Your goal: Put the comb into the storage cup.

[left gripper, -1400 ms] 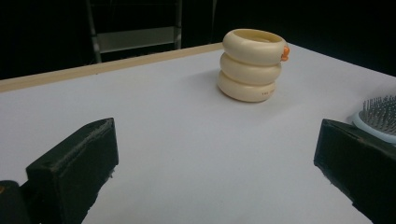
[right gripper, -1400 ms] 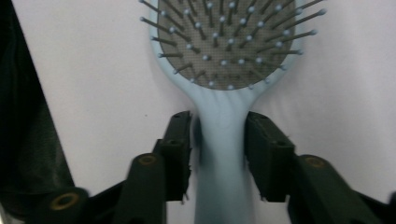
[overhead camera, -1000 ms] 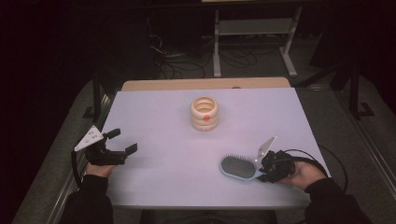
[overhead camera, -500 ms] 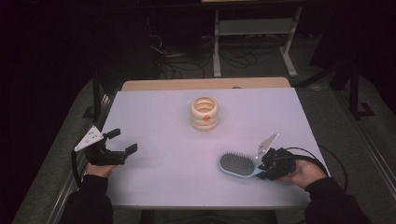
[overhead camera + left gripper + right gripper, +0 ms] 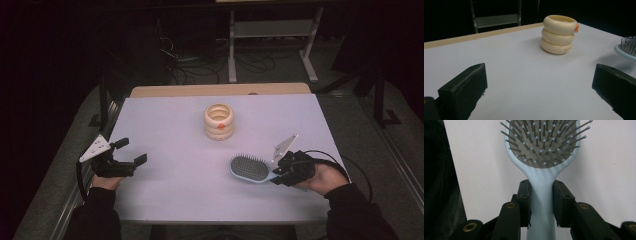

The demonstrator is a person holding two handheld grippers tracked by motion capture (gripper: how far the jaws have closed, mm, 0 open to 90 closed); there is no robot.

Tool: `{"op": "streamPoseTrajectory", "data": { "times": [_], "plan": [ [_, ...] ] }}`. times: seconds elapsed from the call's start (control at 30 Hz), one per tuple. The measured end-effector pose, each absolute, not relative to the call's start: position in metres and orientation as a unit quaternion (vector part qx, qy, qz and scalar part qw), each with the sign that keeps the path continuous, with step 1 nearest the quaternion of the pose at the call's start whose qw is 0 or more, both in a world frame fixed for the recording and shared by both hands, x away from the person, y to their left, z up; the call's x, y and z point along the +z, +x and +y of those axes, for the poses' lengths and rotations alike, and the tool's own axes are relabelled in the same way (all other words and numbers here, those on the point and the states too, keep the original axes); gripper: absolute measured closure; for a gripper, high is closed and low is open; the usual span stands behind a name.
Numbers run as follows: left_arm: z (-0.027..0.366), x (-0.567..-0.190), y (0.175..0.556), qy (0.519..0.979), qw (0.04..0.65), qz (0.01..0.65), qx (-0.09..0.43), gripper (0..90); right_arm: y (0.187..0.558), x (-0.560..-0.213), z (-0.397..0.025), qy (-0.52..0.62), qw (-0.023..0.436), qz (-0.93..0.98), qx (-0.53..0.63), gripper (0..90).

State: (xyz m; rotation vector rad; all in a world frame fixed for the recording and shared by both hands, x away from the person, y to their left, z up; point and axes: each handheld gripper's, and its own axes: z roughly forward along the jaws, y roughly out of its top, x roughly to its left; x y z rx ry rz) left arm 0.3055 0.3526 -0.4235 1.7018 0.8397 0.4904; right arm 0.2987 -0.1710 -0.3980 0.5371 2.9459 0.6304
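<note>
Here we start at the fingers [image 5: 524, 202] of the right gripper [image 5: 541, 203]: in the right gripper view they pinch the pale blue handle of the hairbrush [image 5: 541, 157] from both sides, just below the point where the handle widens into the head. We judge this grip to be chosen for control, since the narrow neck fits between the fingers and keeps the bristles facing up.

In the high view the hairbrush [image 5: 248, 168] sits at the lower right of the frame, its head low over or on the white bench [image 5: 170, 125] and pointing toward the frame's centre; contact cannot be confirmed. The right gripper [image 5: 280, 172] lies directly behind it, in the person's hand.

The fingers [image 5: 464, 92] of the left gripper [image 5: 131, 152] are spread wide with nothing between them, at the lower left of the high view. We read this as a standby pose.

The cream ringed holder [image 5: 219, 121] stands upright at the centre, well apart from both grippers; its open top suggests a likely receptacle.
</note>
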Motion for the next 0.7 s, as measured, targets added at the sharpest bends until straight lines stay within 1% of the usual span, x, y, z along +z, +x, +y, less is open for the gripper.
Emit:
{"op": "streamPoseTrajectory", "data": {
  "times": [0.37,0.7],
  "plan": [
    [0.353,-0.423,0.305,0.721,0.557,0.355,0.208,0.0,0.302,-0.381,-0.162,0.164,0.053,0.961,0.216,68.6],
    [0.353,-0.423,0.306,0.72,0.558,0.357,0.207,0.0,0.308,-0.364,-0.155,0.157,0.055,0.957,0.237,68.6]
  ]
}}
